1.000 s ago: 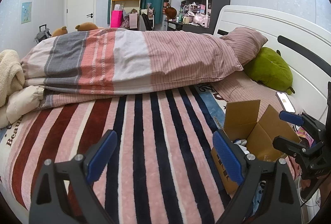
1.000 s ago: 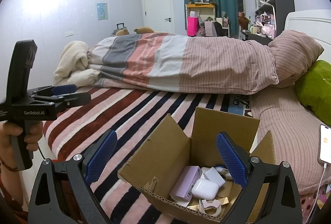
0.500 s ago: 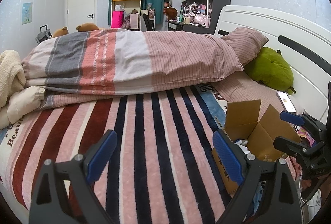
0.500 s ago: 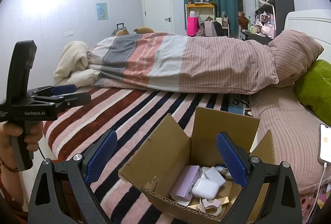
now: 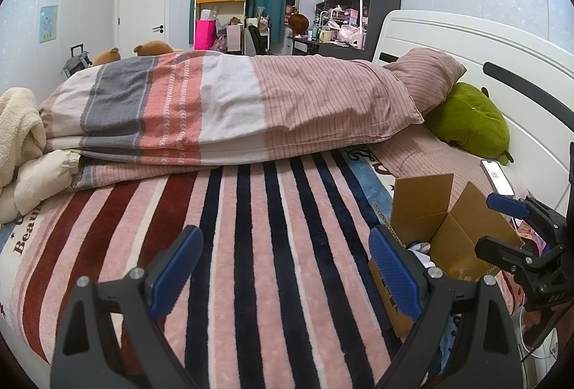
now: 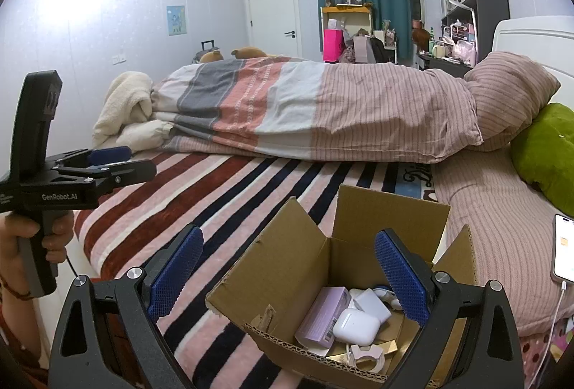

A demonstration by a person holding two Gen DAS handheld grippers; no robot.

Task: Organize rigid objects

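Note:
An open cardboard box (image 6: 287, 256) stands on the striped blanket near the bed's front edge. Inside lie a lilac carton (image 6: 324, 315), a white earbud case (image 6: 357, 326), a white block (image 6: 371, 304) and other small items. My right gripper (image 6: 288, 276) hovers over the box, open, with nothing between its blue pads. The left gripper (image 5: 285, 268) is open over bare blanket to the left of the box (image 5: 441, 234); nothing is between its fingers. In the right wrist view the left gripper (image 6: 107, 161) shows at the left edge, held by a hand (image 6: 21, 238).
A folded striped duvet (image 5: 222, 109) lies across the far half of the bed. A pink pillow (image 5: 427, 76) and green plush (image 5: 470, 120) rest by the white headboard. A phone (image 6: 565, 249) on a cable lies right of the box. Cream blankets (image 5: 21, 145) pile at left.

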